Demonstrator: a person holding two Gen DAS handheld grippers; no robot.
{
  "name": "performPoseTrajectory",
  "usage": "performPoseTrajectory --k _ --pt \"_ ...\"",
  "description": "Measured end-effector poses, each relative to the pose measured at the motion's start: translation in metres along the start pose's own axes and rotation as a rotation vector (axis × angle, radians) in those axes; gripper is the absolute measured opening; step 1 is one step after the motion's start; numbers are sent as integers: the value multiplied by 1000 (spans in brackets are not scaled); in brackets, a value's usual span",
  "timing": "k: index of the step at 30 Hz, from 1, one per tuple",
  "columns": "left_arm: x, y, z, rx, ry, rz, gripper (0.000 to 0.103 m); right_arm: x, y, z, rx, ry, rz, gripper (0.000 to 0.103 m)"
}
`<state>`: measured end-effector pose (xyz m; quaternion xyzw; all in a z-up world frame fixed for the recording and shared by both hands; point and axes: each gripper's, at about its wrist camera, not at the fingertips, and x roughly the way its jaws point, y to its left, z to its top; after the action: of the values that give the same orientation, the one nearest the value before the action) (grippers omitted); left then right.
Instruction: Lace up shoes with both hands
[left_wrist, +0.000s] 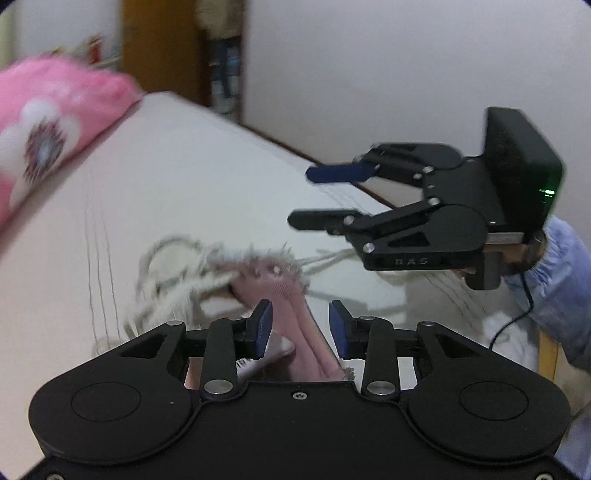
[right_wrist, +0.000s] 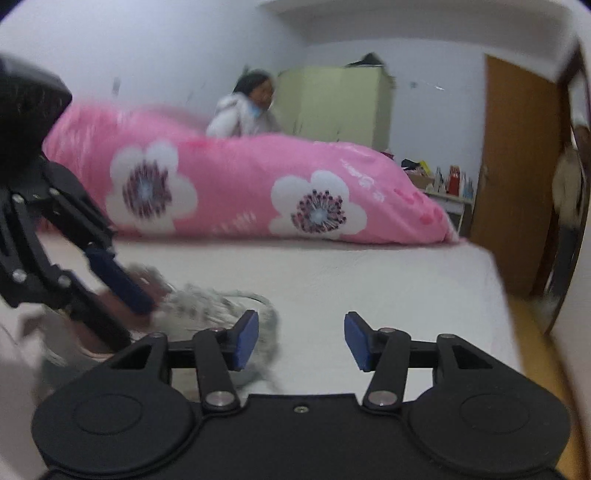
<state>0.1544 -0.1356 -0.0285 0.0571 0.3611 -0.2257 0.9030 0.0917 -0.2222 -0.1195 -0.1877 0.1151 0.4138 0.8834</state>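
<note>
Holding apart: my left gripper (left_wrist: 301, 328) has its pads spread and grips nothing, with the pink shoe (left_wrist: 295, 321) rising between them.
Shoe position: it lies on the white bed (left_wrist: 203, 177), its tongue running up through my left jaws, seemingly touching neither pad, though blur makes that hard to judge.
Laces: the pale laces (left_wrist: 177, 273) spill in loose loops just beyond and to the left of my left pads; ends trail toward my other tool.
Right gripper (right_wrist: 301, 341): released too, nothing between its pads, hanging well above the sheet beside the shoe.
Risk: closing now, I judge I'd pinch tongue fabric rather than a lace, since the strands sit off to one side.
Risk two: tangled loops could snag and drag the light shoe.
Far: a pink flowered quilt (right_wrist: 240, 184).
</note>
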Motion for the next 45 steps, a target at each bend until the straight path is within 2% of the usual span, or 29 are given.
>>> performPoseTrajectory --k 2,4,5,8,12,14,17,23,27,29,34,39,41,43,45 --pt "2 -8 -8 -4 -34 50 33 7 2 6 -66 7 17 49" --pt "5 -22 -20 75 -70 88 29 9 5 7 -126 14 47 53" --pt "5 -21 -22 74 -74 78 26 9 8 7 -164 19 72 55" --pt "2 -16 -26 38 -84 50 25 2 9 9 -210 18 195 61" --pt "-3 -14 -26 25 -95 40 25 5 19 19 -369 34 188 64" --pt "-2 -15 -28 20 -102 38 25 11 28 22 -533 60 216 62" --pt "-3 -15 -33 24 -117 41 27 18 43 22 -747 73 233 54" --pt "0 -15 -35 42 -136 43 27 18 78 20 -1136 88 195 50" --pt "2 -14 -37 45 -152 46 27 17 96 14 -1294 127 182 37" --pt "3 -15 -38 57 -158 50 28 16 101 14 -1334 131 171 31" --pt "5 -13 -38 49 -165 39 28 7 106 18 -1388 106 120 30" --pt "7 -10 -38 44 -171 35 29 4 109 19 -1390 141 150 28" --pt "8 -8 -37 43 -172 38 32 6 111 16 -1404 152 143 21" --pt "9 -6 -37 42 -173 43 33 8 113 17 -1311 183 147 6" --pt "10 -6 -37 40 -175 48 35 8 114 16 -1240 185 136 5"
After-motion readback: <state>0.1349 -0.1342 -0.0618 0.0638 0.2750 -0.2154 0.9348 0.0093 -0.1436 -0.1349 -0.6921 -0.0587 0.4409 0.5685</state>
